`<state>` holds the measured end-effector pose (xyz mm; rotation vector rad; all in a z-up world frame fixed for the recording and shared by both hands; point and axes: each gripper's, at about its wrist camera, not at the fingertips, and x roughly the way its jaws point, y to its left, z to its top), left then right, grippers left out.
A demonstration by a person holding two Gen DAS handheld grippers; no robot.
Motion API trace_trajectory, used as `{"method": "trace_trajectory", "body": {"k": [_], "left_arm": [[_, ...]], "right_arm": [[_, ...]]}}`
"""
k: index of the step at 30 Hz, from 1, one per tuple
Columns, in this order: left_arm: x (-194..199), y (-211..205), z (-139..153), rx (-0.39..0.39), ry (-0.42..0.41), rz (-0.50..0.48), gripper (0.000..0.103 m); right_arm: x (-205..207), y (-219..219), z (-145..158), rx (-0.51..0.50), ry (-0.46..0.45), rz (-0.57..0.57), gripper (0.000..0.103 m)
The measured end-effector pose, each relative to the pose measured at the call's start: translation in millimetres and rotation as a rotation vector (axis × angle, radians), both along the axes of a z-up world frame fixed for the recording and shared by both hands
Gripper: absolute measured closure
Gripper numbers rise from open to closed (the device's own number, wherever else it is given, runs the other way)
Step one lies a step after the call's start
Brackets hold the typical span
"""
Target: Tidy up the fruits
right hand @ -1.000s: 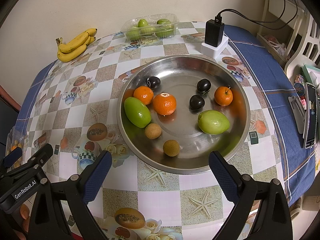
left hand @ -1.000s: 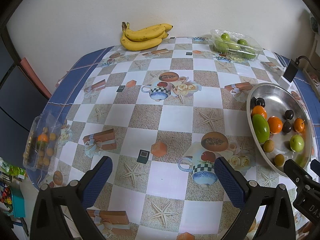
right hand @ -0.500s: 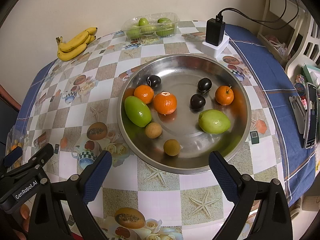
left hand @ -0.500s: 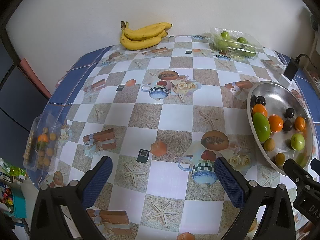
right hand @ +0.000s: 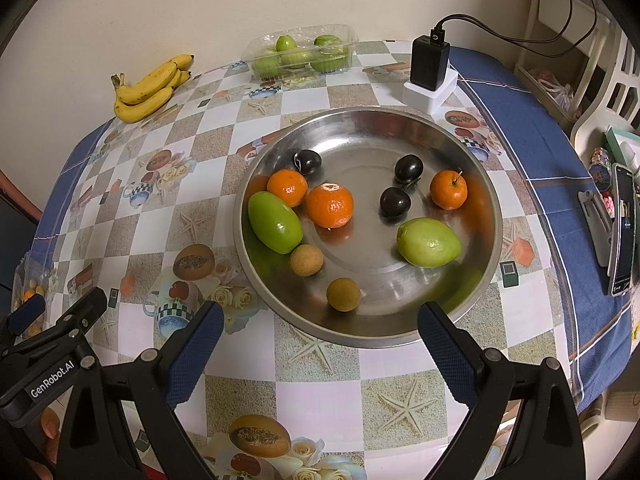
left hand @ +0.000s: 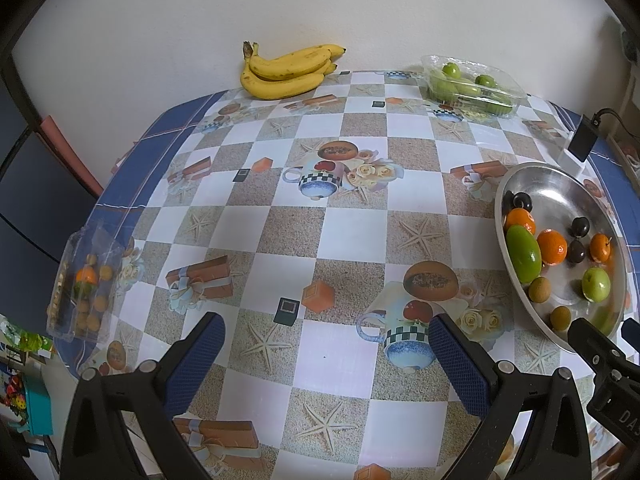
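Right hand-held gripper (right hand: 318, 340) wide apart above metal bowl (right hand: 490, 240), left hand-held gripper (left hand: 326, 354) empty

oranges (right hand: 329, 205) – 3 | dark plums (right hand: 395, 201) – 3 | green fruits (right hand: 275, 221) – 2 | brown balls (right hand: 343, 294) – 2

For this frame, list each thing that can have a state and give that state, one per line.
left claw: open, holding nothing
right claw: open, holding nothing
steel bowl: upright, holding loose fruit
green-fruit punnet: lidless, filled
small-fruit clamshell: at table edge, whether lidded unclear
black charger: cable attached, on white block
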<state>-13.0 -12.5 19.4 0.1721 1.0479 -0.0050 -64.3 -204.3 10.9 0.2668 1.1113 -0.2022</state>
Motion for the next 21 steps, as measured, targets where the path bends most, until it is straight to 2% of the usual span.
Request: {"method": "trace_trajectory", "body": {"k": [21], "left_arm": [[0.2, 0.1, -0.2, 0.003, 0.003, -0.005, 0.0]], "right_arm": [[0.9, -1.1, 0.0, 0.002, 0.002, 0.001, 0.005]]}}
